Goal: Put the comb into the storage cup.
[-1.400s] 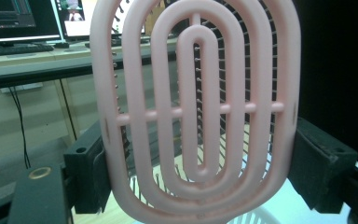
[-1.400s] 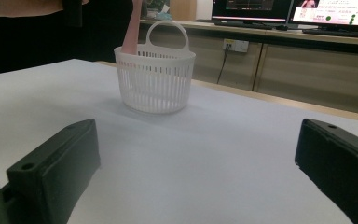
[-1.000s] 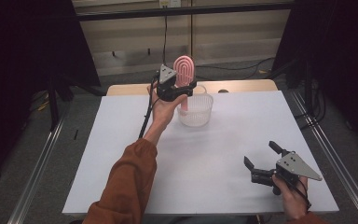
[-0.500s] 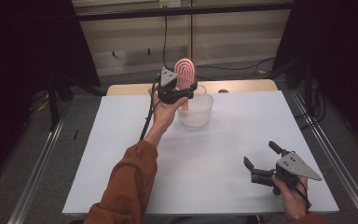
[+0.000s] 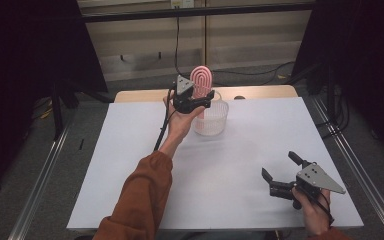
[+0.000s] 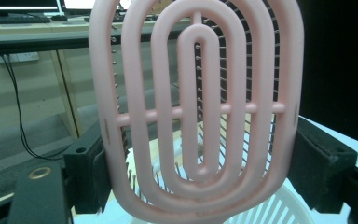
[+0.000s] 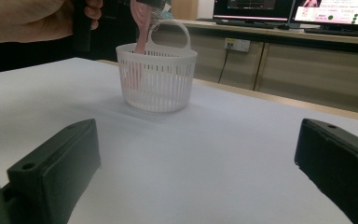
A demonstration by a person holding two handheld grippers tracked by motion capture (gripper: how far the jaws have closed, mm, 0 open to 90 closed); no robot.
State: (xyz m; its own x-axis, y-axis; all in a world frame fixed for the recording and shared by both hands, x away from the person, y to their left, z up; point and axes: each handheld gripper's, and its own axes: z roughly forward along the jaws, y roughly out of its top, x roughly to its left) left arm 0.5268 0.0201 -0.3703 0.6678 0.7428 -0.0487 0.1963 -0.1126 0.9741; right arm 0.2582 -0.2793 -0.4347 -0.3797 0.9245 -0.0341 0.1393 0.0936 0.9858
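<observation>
A pink vented hairbrush [image 5: 201,80] stands upright with its head up, and my left gripper [image 5: 197,97] is shut on it near the head's lower end. In the left gripper view the brush [image 6: 196,112] sits between the two black jaws, above the white slatted basket [image 6: 270,210]. Its handle [image 7: 140,28] reaches down inside the basket [image 7: 157,79], pink showing through the slats. The basket [image 5: 211,120] stands at the table's far middle. My right gripper [image 5: 278,165] rests open and empty near the front right, its jaws wide apart [image 7: 200,172].
The white table [image 5: 130,165] has a wooden strip along its far edge. A cable trails from the left gripper down along the forearm. Dark curtains and metal floor rails flank the table. Monitors stand on a bench behind.
My left gripper has carried the brush slightly right and down, so the handle sits lower in the basket. The right gripper has stayed put.
</observation>
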